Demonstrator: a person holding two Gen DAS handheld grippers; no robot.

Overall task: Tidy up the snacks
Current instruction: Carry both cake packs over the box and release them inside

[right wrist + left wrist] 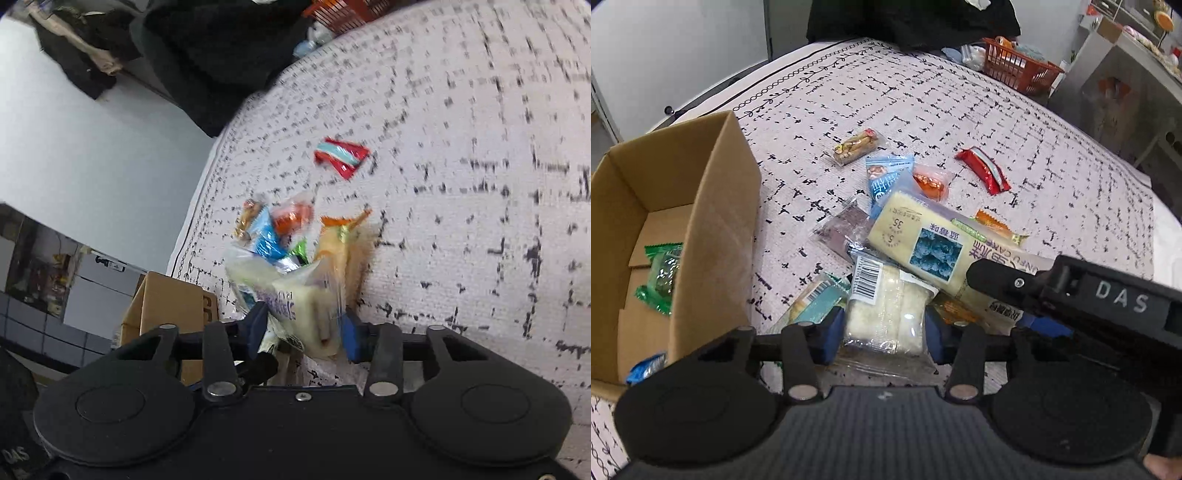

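White cake pack: a clear-wrapped white cake with a barcode label [882, 310] lay at the near edge of the snack heap, squeezed between the blue pads of the left claw [882, 332]; grasped low, likely so it could be lifted clear of the packets under it.
Blueberry cake pack: a long yellow packet [923, 240] lay across the heap; the right claw [303, 328] was clenched on its near end, probably to draw it off the pile. The right wrist view was blurred, so the exact grip was uncertain.
Cardboard box: open box [713, 206] stood just left of the heap, near enough for short carries; a green-wrapped snack [661, 273] already lay inside.
Loose snacks: a red packet [984, 170], an orange sweet [929, 181] and a nut bar [856, 146] lay farther off, apart from the heap, not yet sorted.
Surface: patterned bed cover [1034, 147], soft, so packets sat unevenly.
Far right: an orange basket [1015, 66] at the bed's far edge.
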